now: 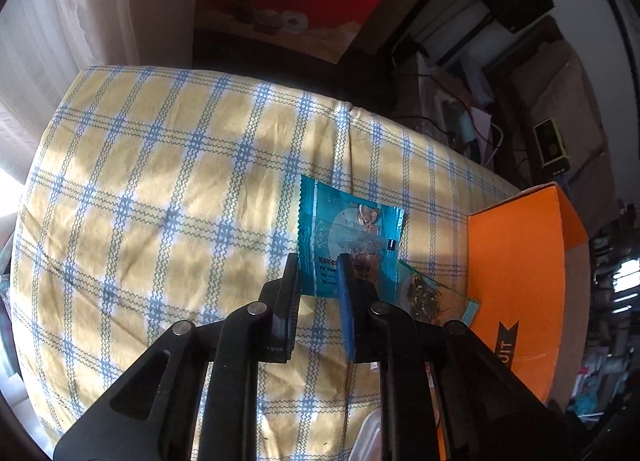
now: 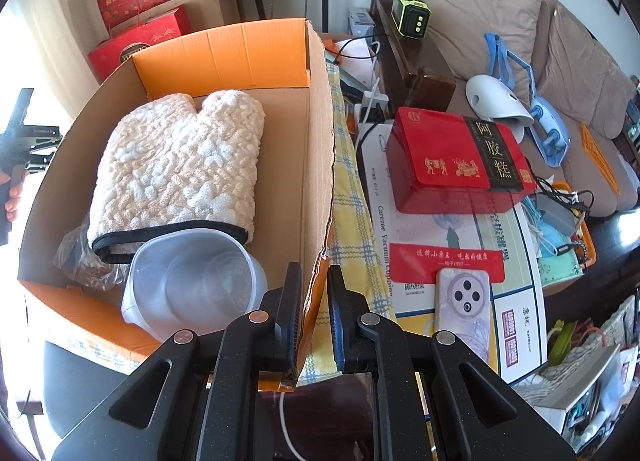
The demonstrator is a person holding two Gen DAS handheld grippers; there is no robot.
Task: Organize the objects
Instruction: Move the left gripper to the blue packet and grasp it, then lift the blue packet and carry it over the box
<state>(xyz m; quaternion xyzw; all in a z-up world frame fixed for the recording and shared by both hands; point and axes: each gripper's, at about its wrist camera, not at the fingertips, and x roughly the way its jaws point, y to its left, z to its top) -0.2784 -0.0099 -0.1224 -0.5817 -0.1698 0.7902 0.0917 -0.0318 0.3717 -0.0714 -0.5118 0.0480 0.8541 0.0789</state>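
Note:
In the left wrist view a teal snack packet [image 1: 348,235] lies on the yellow-and-blue checked cloth [image 1: 168,189]. My left gripper [image 1: 318,263] is open, its fingertips over the packet's near edge. A second small packet [image 1: 434,297] lies right of it, beside the orange cardboard box [image 1: 520,261]. In the right wrist view my right gripper [image 2: 314,277] is open, its fingers straddling the box's right wall [image 2: 320,165] without clamping it. Inside the box lie a cream oven mitt [image 2: 180,169], a clear plastic cup [image 2: 196,281] and a plastic bag [image 2: 76,257].
Right of the box a red tin [image 2: 460,161], a phone [image 2: 464,309] and printed boxes cover a side table. A sofa with cushions [image 2: 560,41] is behind. Red gift boxes [image 2: 136,33] stand at the back left. A Ferrero box [image 1: 288,1] stands beyond the cloth.

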